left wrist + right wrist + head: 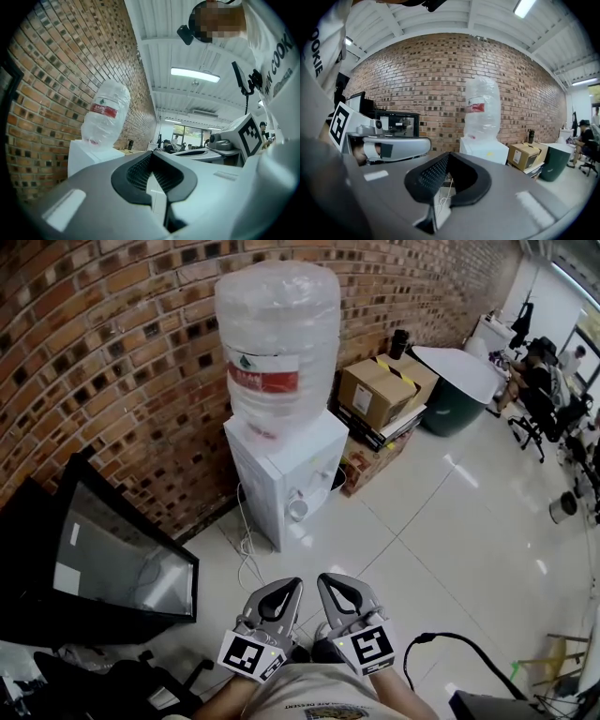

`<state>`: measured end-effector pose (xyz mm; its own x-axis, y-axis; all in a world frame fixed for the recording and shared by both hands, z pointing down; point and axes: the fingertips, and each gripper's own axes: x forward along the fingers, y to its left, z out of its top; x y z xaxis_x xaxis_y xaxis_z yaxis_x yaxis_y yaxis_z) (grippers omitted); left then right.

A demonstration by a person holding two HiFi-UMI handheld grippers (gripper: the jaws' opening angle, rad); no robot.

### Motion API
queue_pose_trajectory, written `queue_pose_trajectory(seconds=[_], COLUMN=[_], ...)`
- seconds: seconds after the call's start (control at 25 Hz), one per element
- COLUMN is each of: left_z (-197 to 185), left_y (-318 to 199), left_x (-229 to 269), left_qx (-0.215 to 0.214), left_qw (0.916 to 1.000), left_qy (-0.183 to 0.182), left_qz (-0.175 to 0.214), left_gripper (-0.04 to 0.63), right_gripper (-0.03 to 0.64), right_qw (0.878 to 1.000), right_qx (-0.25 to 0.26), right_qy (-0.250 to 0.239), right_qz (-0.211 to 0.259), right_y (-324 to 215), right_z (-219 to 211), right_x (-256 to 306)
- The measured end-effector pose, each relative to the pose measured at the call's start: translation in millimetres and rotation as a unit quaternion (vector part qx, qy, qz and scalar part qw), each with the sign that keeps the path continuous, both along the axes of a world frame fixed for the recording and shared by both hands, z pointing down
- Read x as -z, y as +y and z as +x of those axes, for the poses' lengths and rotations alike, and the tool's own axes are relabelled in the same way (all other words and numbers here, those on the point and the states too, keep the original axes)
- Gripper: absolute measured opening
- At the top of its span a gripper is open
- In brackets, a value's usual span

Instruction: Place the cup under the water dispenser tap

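Your left gripper (pixel 284 587) and right gripper (pixel 334 581) sit side by side at the bottom centre of the head view, close against your body, tips toward the dispenser (pixel 281 474). Both have their jaws pressed together with nothing between them. Each gripper's own view shows its 2 pads meeting at the tip.

You hold no cup. The cup (pixel 298 510) is well apart from both grippers, in the recess on the dispenser's front, near the middle of the frame, below the taps. In both gripper views the jaws cover that recess, so the cup does not show there.

1 clear bottle (pixel 277 343) with a red label stands inverted on the dispenser, which backs onto the brick wall (pixel 112 352). A white cable (pixel 248 559) trails on the glossy floor (pixel 450 540) by its base. To its right, upper right of centre, is a cardboard box (pixel 375 390). At lower left a black screen (pixel 103 568) leans tilted.
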<state>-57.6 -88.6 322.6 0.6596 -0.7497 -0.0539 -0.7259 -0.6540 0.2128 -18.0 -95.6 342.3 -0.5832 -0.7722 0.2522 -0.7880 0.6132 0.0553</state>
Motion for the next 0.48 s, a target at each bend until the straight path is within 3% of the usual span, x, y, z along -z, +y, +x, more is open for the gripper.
queue_pose_trajectory(seconds=[0.28,0.48], left_z=[-7,11], left_y=[21,54], left_x=[3,12], left_qx=[0.014,0.016], left_qw=[0.9997,0.9994], left_qy=[-0.019,-0.03], left_qz=[0.002,0.006], left_gripper=[-0.009,-0.009], right_gripper=[0.006,0.006], right_qw=[1.0,1.0], right_qx=[0.001,0.0], right_qy=[-0.003,-0.012], right_qz=[-0.006,-0.008], right_y=[31,66], right_z=[14,33], right_x=[-5,-3])
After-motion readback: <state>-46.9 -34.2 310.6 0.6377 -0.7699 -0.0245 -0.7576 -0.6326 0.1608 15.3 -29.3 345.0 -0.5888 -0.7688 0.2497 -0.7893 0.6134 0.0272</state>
